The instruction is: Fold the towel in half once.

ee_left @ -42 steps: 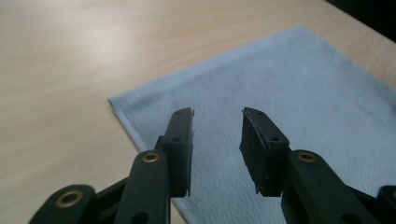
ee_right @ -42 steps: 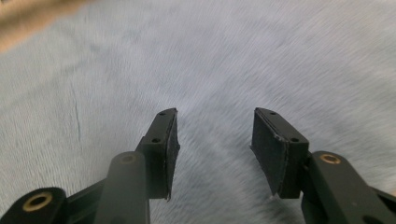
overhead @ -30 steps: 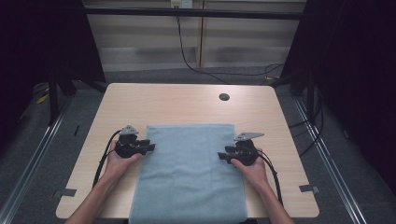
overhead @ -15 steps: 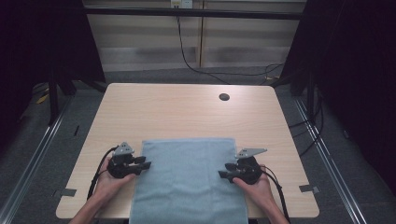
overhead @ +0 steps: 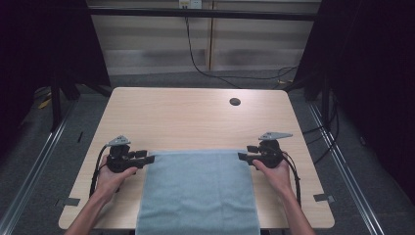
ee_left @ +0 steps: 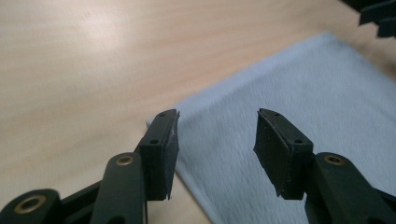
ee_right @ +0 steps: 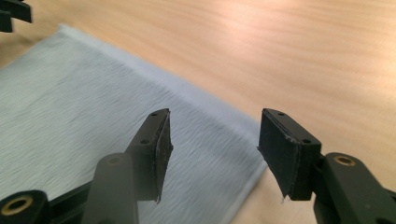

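The blue towel [overhead: 198, 191] lies flat at the table's [overhead: 195, 117] six o'clock edge. Left gripper [overhead: 147, 157] and right gripper [overhead: 243, 156] have just been opening — spread, pinching nothing. Regrasping could miss a far corner — bunching one side.

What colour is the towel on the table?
The towel is plain pale blue, with no pattern. It shows best in the high view.
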Demonstrator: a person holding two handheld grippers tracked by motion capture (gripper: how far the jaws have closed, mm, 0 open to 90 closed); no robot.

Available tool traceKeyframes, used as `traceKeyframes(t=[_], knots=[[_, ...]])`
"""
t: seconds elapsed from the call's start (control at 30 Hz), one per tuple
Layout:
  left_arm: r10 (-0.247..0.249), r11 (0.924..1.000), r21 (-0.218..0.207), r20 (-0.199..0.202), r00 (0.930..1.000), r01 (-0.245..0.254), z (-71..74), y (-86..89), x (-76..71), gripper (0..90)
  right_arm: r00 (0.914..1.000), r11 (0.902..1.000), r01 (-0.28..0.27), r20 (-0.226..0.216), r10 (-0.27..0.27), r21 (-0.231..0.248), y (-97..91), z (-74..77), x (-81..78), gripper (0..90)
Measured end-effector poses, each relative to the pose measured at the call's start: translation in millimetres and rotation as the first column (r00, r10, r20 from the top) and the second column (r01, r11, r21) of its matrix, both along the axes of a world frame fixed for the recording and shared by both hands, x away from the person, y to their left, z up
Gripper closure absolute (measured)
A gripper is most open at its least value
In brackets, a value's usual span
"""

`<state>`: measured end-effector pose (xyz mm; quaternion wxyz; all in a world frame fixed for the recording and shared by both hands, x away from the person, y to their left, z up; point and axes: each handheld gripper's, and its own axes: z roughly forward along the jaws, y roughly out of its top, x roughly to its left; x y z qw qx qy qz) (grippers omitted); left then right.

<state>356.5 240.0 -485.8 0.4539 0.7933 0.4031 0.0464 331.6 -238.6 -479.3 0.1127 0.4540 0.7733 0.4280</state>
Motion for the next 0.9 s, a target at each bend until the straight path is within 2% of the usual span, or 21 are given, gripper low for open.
traceKeyframes(t=[0.03,0.07,0.1,0.13,0.17,0.2,0.23,0.27,0.3,0.33,0.37,0.43,0.53,0.57,0.6,0.67,0.73,0.8,0.87,0.9], knots=[[0.009,0.9999,0.008,0.013,0.9999,-0.009,0.7,-1.0,3.4,45.9,1.0,1.0,-0.002,-0.005,0.002,0.001,-0.1,-1.0,4.6,41.9],[0.022,0.9997,-0.008,0.007,0.9997,-0.022,1.3,-1.2,6.8,45.9,1.0,1.0,0.003,-0.006,-0.003,-0.009,-0.1,-2.1,10.3,40.6],[0.012,0.9998,-0.016,-0.007,0.9999,-0.012,2.3,-2.6,11.5,45.3,0.9999,0.9997,0.013,-0.011,-0.013,-0.018,0.2,-3.4,15.0,40.2],[0.01,0.9999,-0.011,-0.001,0.9999,-0.01,2.8,-4.0,13.3,44.9,0.9996,0.9995,0.017,-0.023,-0.018,-0.027,0.7,-5.8,20.1,39.0],[0.026,0.9996,-0.013,0.005,0.9997,-0.025,2.4,-5.3,14.7,44.8,0.9995,0.9994,0.018,-0.025,-0.018,-0.029,1.0,-8.0,22.6,37.6],[0.043,0.9985,-0.032,-0.007,0.999,-0.044,2.4,-6.4,14.8,44.5,0.9995,0.9992,0.016,-0.028,-0.017,-0.036,2.0,-11.1,25.0,37.0],[0.036,0.9985,-0.04,-0.004,0.9993,-0.036,3.1,-9.6,12.7,42.6,0.9992,0.9988,0.007,-0.039,-0.009,-0.049,2.9,-14.2,26.6,36.8],[0.016,0.9998,-0.014,0.015,0.9998,-0.016,4.9,-13.2,10.1,43.2,0.9989,0.9979,0.009,-0.045,-0.012,-0.065,3.9,-16.8,27.0,36.3],[0.001,0.9999,-0.011,0.021,0.9998,-0.001,6.3,-15.7,7.7,43.6,0.9988,0.9982,-0.004,-0.048,0.001,-0.06,4.2,-19.6,27.3,36.5],[-0.005,0.9999,-0.009,0.024,0.9997,0.006,6.7,-16.3,6.6,43.5,0.9987,0.9981,-0.008,-0.051,0.005,-0.061,5.0,-21.6,27.1,36.2],[-0.016,0.9999,-0.002,0.022,0.9996,0.016,5.9,-16.8,6.4,43.7,0.9985,0.9966,-0.01,-0.054,0.005,-0.082,6.9,-22.8,26.4,36.1],[-0.024,0.9989,0.042,0.017,0.9996,0.023,1.8,-16.5,8.1,43.5,0.9984,0.9945,-0.019,-0.054,0.013,-0.103,9.8,-26.4,24.1,35.7],[-0.021,0.9967,0.079,0.012,0.9997,0.02,-4.9,-14.9,11.0,40.8,0.9998,0.9876,-0.02,-0.012,0.019,-0.156,14.7,-27.8,18.6,36.6],[-0.013,0.9974,0.071,0.009,0.9999,0.012,-6.1,-14.9,11.2,39.9,0.9999,0.9818,-0.014,0.005,0.015,-0.189,17.2,-28.0,16.2,37.1],[-0.02,0.9973,0.07,0.015,0.9997,0.019,-6.6,-13.7,11.5,39.0,0.9999,0.9816,-0.01,0.007,0.011,-0.191,18.8,-28.0,14.8,41.3],[-0.023,0.9934,0.113,0.03,0.9993,0.019,-7.5,-15.1,11.1,38.5,0.9993,0.9836,-0.037,0.0,0.038,-0.177,19.8,-26.3,12.8,62.1],[-0.029,0.9934,0.111,0.022,0.9993,0.026,-11.0,-16.0,13.1,37.0,0.9989,0.9853,-0.047,-0.003,0.047,-0.164,20.9,-26.3,11.8,69.0],[-0.022,0.9893,0.145,0.028,0.9994,0.017,-14.9,-17.1,17.1,36.8,0.998,0.9893,-0.063,-0.017,0.061,-0.132,19.4,-27.0,12.9,78.0],[-0.023,0.9882,0.152,0.029,0.9993,0.019,-19.2,-18.2,19.7,36.9,0.9981,0.9922,-0.06,-0.022,0.058,-0.109,18.3,-28.0,13.8,80.4],[-0.036,0.9846,0.173,0.041,0.9985,0.028,-19.1,-18.5,19.5,37.3,0.9979,0.9924,-0.061,-0.027,0.058,-0.107,18.1,-27.8,14.1,80.8]])
